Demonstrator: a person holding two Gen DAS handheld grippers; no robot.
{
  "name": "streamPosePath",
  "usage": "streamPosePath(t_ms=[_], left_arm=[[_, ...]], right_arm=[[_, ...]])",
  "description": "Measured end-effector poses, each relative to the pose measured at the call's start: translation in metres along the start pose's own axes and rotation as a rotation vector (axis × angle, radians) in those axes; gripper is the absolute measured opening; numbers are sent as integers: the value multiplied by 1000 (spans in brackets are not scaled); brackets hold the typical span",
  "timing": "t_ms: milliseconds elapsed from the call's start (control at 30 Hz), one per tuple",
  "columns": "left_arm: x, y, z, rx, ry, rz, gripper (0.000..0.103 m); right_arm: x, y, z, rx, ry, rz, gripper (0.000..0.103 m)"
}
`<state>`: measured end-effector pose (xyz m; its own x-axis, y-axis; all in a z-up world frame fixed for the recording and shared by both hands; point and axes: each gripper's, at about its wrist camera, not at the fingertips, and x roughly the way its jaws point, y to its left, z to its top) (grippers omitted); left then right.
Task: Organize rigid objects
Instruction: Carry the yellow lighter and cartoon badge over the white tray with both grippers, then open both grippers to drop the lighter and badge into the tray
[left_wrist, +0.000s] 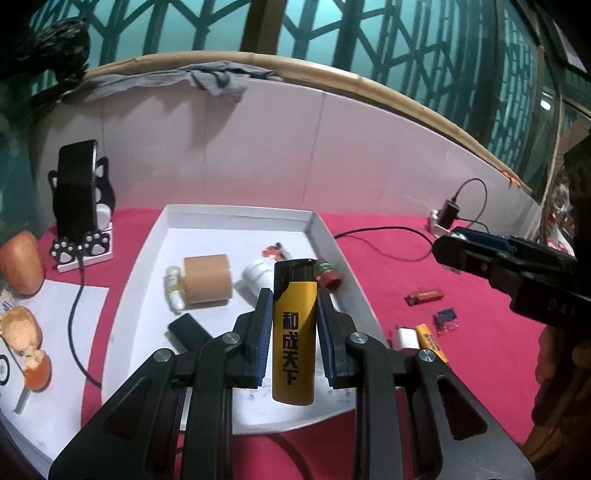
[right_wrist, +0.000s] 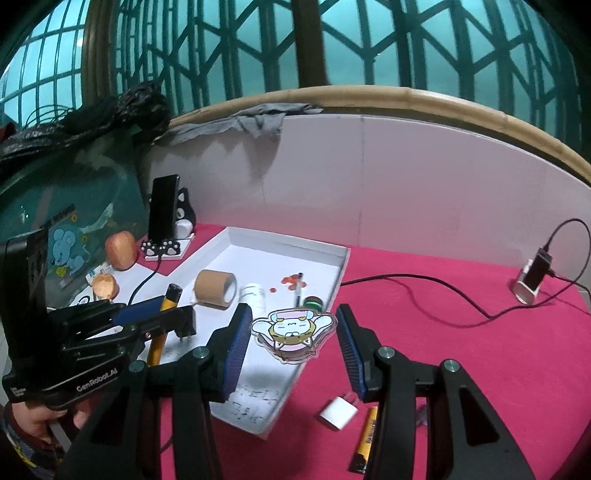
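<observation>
While over white tray (left_wrist: 325, 236), left jaws clench yellow lighter (left_wrist: 294, 332); right jaws' grip on cartoon charm (right_wrist: 291, 332) unclear.

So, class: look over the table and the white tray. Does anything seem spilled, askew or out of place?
Yes. Small orange-red pieces lie scattered around a pen at the far end of the shallow white cardboard tray, like a spill. A white plug adapter and a second yellow lighter still lie outside it on the pink cloth.
</observation>
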<state>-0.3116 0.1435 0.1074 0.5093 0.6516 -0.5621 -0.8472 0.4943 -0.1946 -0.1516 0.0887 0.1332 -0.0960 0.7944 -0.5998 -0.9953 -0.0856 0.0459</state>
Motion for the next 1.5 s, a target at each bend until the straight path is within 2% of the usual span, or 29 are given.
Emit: streamPosePath(t_ms=[533, 700, 833, 1100, 1400, 1433, 1467, 1500], left_arm=[[19, 41, 21, -34, -13, 105, 23], [37, 68, 43, -97, 4, 133, 23], [58, 82, 55, -115, 47, 153, 23], [98, 81, 55, -126, 122, 140, 23], [114, 78, 57, -144, 126, 139, 23], [113, 78, 58, -146, 122, 141, 25], [111, 78, 59, -150, 110, 146, 34], [109, 79, 60, -155, 102, 148, 43]], right_arm=[[39, 36, 17, -40, 56, 49, 47], [55, 37, 26, -17, 74, 44, 47], [72, 33, 27, 14, 104, 42, 47], [114, 25, 18, 54, 184, 6, 47], [133, 26, 16, 43, 178, -26, 48], [133, 26, 15, 42, 181, -20, 48], [134, 26, 15, 44, 184, -18, 48], [134, 25, 14, 45, 182, -20, 54]])
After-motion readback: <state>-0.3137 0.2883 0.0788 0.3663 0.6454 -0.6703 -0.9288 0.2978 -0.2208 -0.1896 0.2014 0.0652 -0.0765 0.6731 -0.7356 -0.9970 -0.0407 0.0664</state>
